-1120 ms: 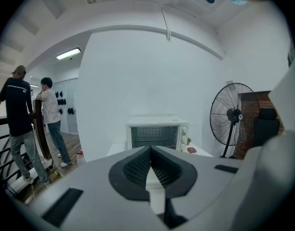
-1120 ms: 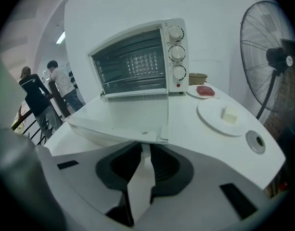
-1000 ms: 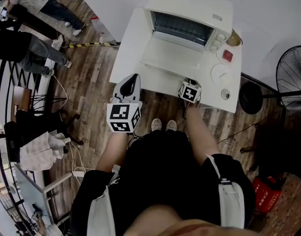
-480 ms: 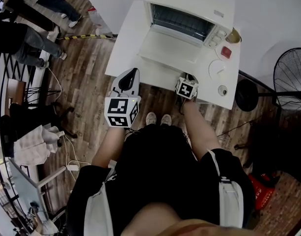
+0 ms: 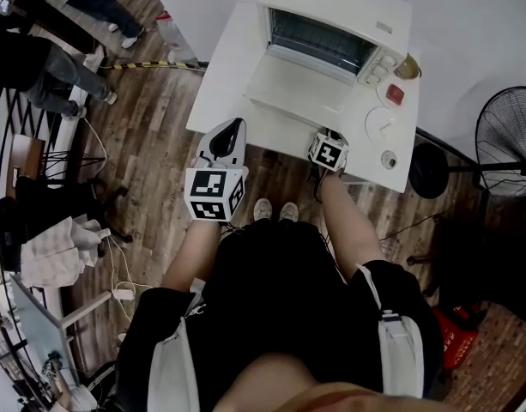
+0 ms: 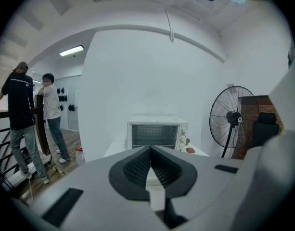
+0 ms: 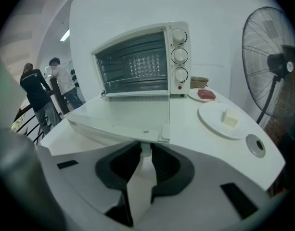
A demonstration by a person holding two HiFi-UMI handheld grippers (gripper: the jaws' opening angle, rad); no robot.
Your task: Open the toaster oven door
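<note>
Found the toaster oven door [image 5: 301, 93] already down flat, upper centre of head view. Had just been loosening the right gripper [image 5: 329, 137], door handle [image 7: 145, 149] between unclenched jaws. Held the left gripper [image 6: 150, 148] clenched, empty. Judged this the releasing step; next, probably needed only backing off.

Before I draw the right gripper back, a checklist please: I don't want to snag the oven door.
1. Toaster oven door fully down: ok, lies flat.
2. Right gripper let go: cannot tell; jaws apart, just been opening, door handle between the tips.
3. Left gripper clear of door: ok, shut, empty, apart.
4. Plate with white block clear of right gripper: ok, off to its side.
</note>
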